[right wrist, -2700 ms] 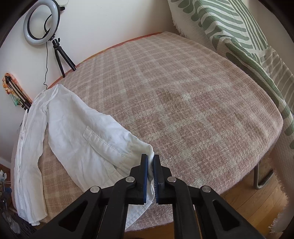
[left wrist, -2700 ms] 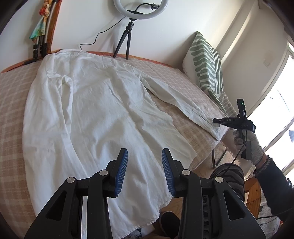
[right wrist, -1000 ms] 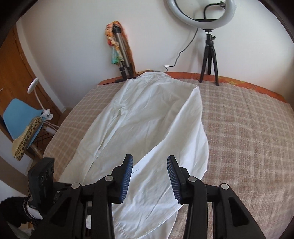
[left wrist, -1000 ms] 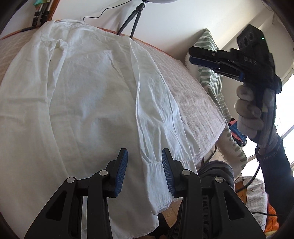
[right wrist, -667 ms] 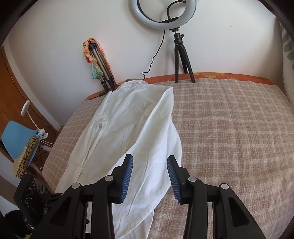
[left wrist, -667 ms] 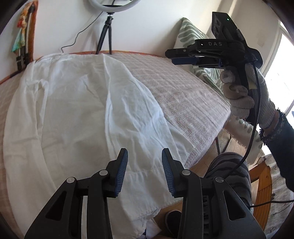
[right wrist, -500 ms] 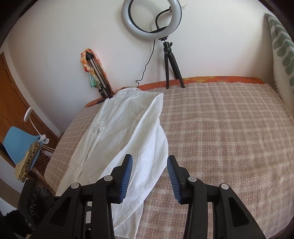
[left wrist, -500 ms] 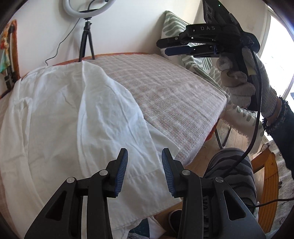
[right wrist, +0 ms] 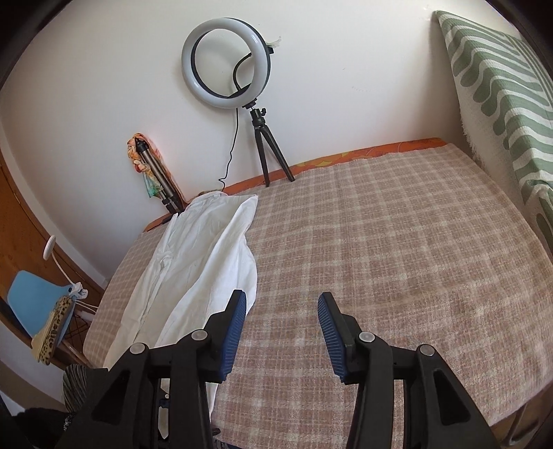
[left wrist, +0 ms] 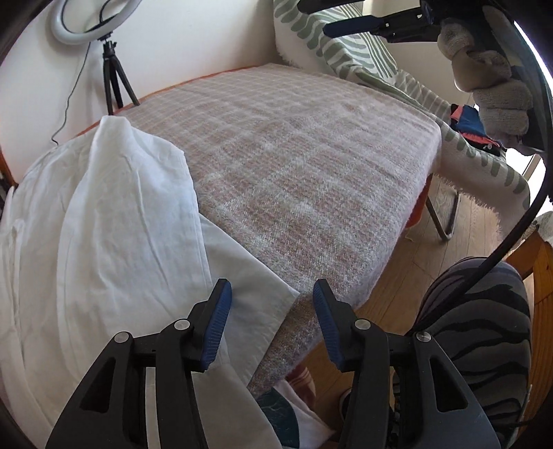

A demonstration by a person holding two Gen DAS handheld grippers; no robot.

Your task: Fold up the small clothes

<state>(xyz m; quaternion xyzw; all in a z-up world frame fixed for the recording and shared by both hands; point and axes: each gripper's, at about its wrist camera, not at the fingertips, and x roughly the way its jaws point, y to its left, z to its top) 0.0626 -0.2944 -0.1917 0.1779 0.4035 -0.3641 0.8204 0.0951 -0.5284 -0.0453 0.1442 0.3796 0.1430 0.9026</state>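
A white shirt (left wrist: 103, 221) lies flat on the left part of a pink plaid bed cover (left wrist: 304, 165), with one sleeve folded over its body. Its hem corner (left wrist: 273, 304) lies just ahead of my left gripper (left wrist: 271, 300), which is open and empty above the bed's front edge. In the right wrist view the shirt (right wrist: 204, 269) stretches from the wall to the near edge. My right gripper (right wrist: 281, 311) is open and empty, held above the bare cover to the right of the shirt. It also shows at the top right of the left wrist view (left wrist: 380, 22).
A ring light on a tripod (right wrist: 226, 58) stands at the wall behind the bed. A green striped throw (right wrist: 501, 79) hangs at the right. A folded tripod (right wrist: 155, 176) leans at the back left. A blue chair (right wrist: 34, 304) is beyond the left edge. My leg (left wrist: 477, 328) is by the wooden floor.
My right gripper let go of the sleeve after laying it over the shirt and now hovers open, swung right. My left gripper has turned right toward the hem corner.
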